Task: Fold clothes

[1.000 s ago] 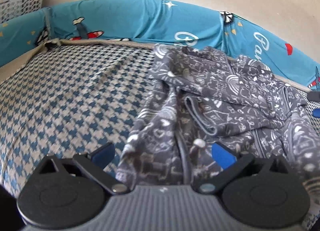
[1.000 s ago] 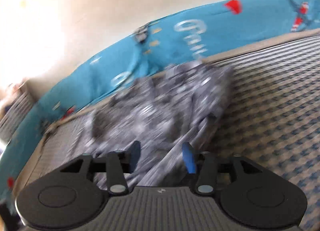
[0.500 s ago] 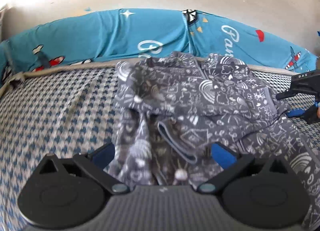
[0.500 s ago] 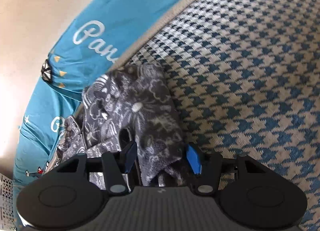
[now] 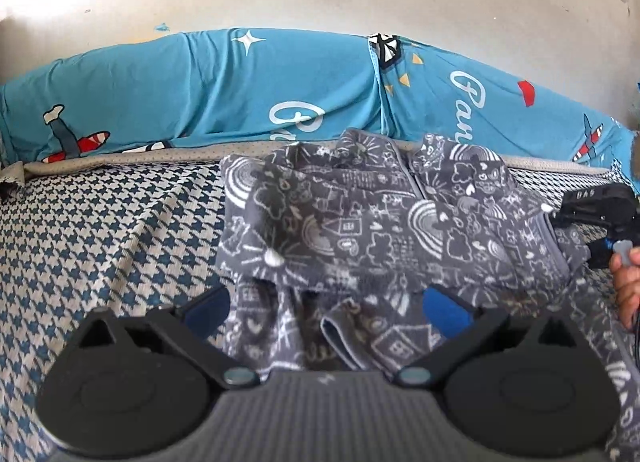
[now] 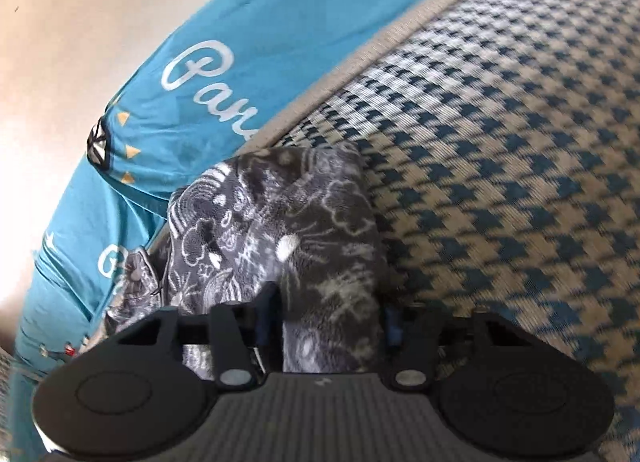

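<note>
A grey fleece garment [image 5: 360, 222] with white doodle print lies crumpled on the houndstooth mattress [image 5: 100, 246]. My left gripper [image 5: 326, 304] hovers over its near edge, jaws wide open, with loose cloth lying below and between the blue pads [image 5: 444, 306]. In the right wrist view, my right gripper [image 6: 328, 322] is low on a folded corner of the garment [image 6: 304, 246]. Its jaws are closing, with the fold filling the gap between them. The right gripper [image 5: 596, 206] also shows at the garment's right end, held by a hand [image 5: 626, 278].
A turquoise padded bumper [image 5: 240, 94] with plane prints and white script runs along the mattress's far side against a pale wall. Houndstooth mattress [image 6: 500, 182] stretches to the right of the garment corner and to the left of the garment in the left wrist view.
The left view has swung so the garment sits centred, and the right gripper has come into sight. The right gripper has dropped onto the garment's corner and its jaws have narrowed around the fold.
</note>
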Demonstrator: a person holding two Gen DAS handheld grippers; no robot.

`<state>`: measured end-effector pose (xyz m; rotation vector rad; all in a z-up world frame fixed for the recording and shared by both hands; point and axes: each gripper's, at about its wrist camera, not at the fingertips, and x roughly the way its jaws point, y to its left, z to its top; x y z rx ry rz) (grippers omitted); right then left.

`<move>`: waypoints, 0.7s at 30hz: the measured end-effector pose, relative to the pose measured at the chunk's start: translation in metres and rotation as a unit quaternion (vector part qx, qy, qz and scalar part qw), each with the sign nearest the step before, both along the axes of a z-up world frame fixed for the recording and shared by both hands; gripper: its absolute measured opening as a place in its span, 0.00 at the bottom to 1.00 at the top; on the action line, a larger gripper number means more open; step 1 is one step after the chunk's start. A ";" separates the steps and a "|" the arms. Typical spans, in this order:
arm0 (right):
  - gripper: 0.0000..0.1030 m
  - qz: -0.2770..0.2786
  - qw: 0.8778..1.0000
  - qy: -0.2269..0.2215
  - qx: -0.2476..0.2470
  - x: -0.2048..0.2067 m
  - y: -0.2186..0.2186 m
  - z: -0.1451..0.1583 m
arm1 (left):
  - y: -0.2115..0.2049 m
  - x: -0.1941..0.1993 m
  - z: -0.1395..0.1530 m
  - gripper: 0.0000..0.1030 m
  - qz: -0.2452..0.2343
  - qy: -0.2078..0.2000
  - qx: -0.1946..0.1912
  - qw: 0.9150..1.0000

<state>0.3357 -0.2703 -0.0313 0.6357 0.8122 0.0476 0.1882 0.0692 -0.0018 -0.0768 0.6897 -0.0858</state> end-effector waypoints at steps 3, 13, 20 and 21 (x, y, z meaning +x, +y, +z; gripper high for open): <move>0.25 0.003 1.000 -0.006 -0.005 0.003 0.005 0.001 | 0.001 -0.002 0.001 1.00 0.006 -0.007 0.002 1.000; 0.20 0.028 0.990 -0.104 -0.092 -0.026 0.038 0.039 | 0.007 -0.009 0.005 1.00 0.030 -0.028 0.031 0.999; 0.19 0.038 0.984 -0.124 -0.125 -0.032 0.074 0.055 | 0.027 -0.009 0.011 1.00 0.072 -0.032 0.014 0.997; 0.19 0.045 0.981 -0.131 -0.133 -0.032 0.083 0.061 | 0.031 -0.009 0.012 1.00 0.083 -0.035 0.012 0.996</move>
